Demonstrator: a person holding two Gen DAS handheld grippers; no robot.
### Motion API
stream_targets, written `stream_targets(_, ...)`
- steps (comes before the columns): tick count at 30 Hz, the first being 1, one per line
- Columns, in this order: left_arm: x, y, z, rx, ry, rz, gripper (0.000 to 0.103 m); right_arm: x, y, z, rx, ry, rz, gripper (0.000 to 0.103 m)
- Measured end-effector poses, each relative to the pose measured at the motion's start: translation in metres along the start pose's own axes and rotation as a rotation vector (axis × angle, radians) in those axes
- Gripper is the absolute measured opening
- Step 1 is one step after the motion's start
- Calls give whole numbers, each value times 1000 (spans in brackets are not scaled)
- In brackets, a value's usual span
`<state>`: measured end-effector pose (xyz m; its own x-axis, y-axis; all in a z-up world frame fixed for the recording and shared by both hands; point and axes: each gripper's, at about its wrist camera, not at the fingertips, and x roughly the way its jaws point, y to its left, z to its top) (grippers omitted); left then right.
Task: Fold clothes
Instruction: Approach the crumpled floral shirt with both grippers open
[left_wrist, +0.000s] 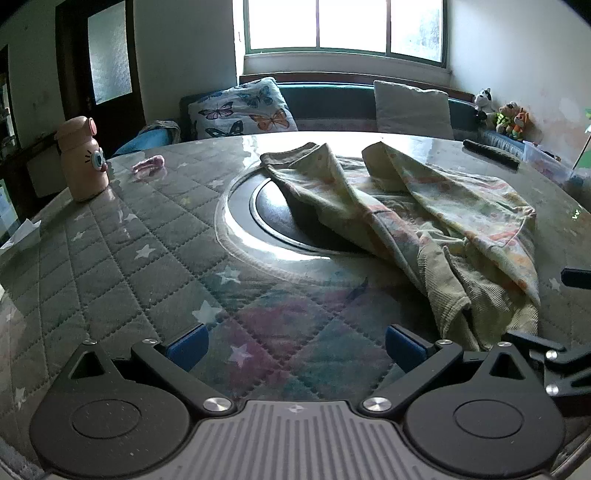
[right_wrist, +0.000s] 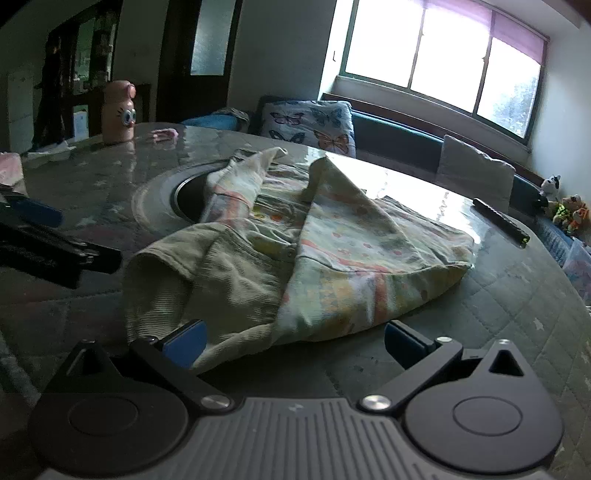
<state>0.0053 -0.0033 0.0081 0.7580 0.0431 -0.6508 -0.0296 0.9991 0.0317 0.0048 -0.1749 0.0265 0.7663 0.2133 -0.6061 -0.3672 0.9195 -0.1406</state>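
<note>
The garment (left_wrist: 424, 229), a pale yellow-green piece with a faded print and a ribbed cuff, is lying crumpled on the round table (left_wrist: 122, 258), partly draping over the dark circular inset (left_wrist: 280, 218) at the table's centre. Its two narrow ends are pointing toward the window side, and its bulk is lying toward the near right edge of the table in the left wrist view.

The left gripper (left_wrist: 293, 347) is hovering over the quilted star-pattern cover, its blue-padded fingers (left_wrist: 188, 345) standing spread wide with nothing between them. The garment is lying to the right of this gripper, its ribbed hem reaching just beside the right-hand finger; whether it is touching cannot be told.

The right gripper (right_wrist: 293, 343) is also standing with fingers spread apart and gripping nothing. In the right wrist view the garment's (right_wrist: 295, 251) near edge is lying directly ahead, with the ribbed hem passing just behind the left-hand finger pad (right_wrist: 186, 345) and the printed fold ending short of the right-hand finger. The left gripper is showing at the left edge of this view, near the garment.

A pink bottle (left_wrist: 83, 158) with a cartoon face is standing upright at the far left of the table, well apart from the garment, with a small pink item (left_wrist: 149, 166) beside it. A dark rod-like object (left_wrist: 491, 153) is lying at the far right edge. Nothing is lying between either gripper and the cloth.
</note>
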Motion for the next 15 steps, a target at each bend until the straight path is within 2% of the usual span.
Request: stream_targets(15,-6,-7,-3,13,2,-1,103,-13,5,0,25,-22,11,103)
